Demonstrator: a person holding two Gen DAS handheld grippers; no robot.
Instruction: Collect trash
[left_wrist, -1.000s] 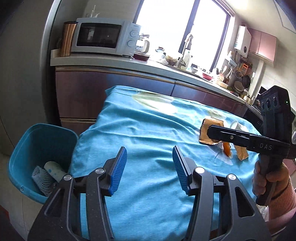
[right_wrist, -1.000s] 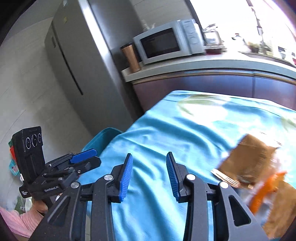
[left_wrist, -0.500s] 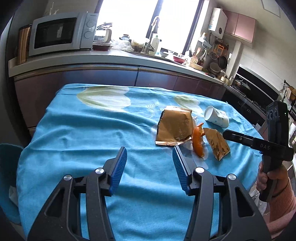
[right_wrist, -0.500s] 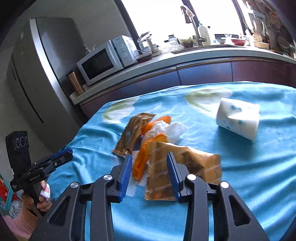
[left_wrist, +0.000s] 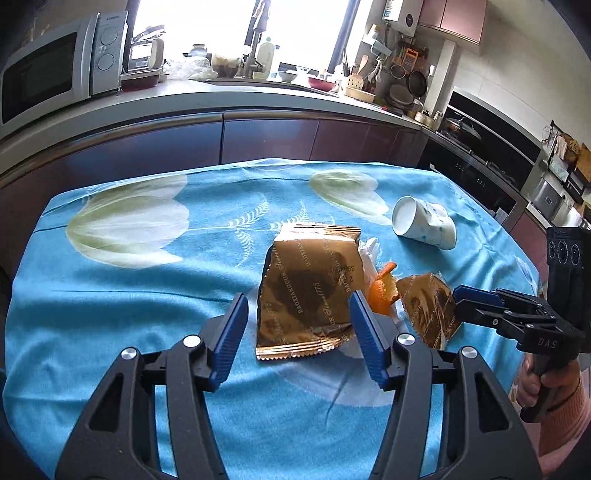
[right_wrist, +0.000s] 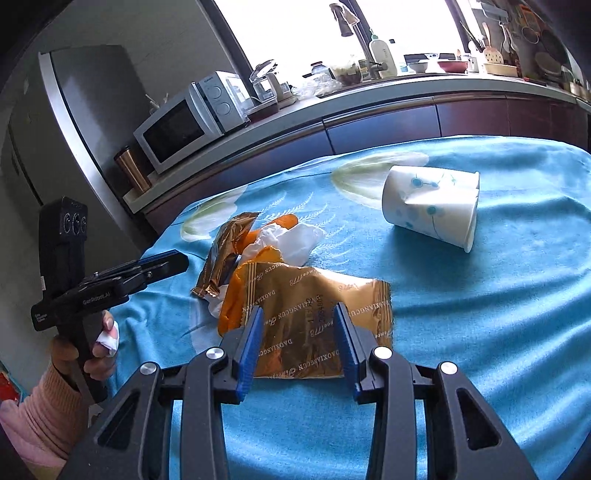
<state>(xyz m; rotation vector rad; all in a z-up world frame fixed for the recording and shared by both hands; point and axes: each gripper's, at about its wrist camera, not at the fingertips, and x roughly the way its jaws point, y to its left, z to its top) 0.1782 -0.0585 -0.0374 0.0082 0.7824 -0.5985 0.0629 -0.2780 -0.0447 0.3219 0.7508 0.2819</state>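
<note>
Both grippers have swung from the bin to the litter: left gripper (left_wrist: 297, 332), jaws just widened, straddles the large gold wrapper (left_wrist: 308, 291) at frame centre; right gripper (right_wrist: 297, 338), half-open, brackets the small gold wrapper (right_wrist: 321, 321); neither grips yet.

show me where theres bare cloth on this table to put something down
Bare: the tablecloth to the left of the large gold wrapper, and the strip behind the tipped paper cup. Crowded: the middle, where both wrappers, orange peel and tissue bunch together.

A home kitchen: a microwave (left_wrist: 48, 70) and sink tap (left_wrist: 256, 44) line the far counter, pans (left_wrist: 413, 83) hanging at right.
</note>
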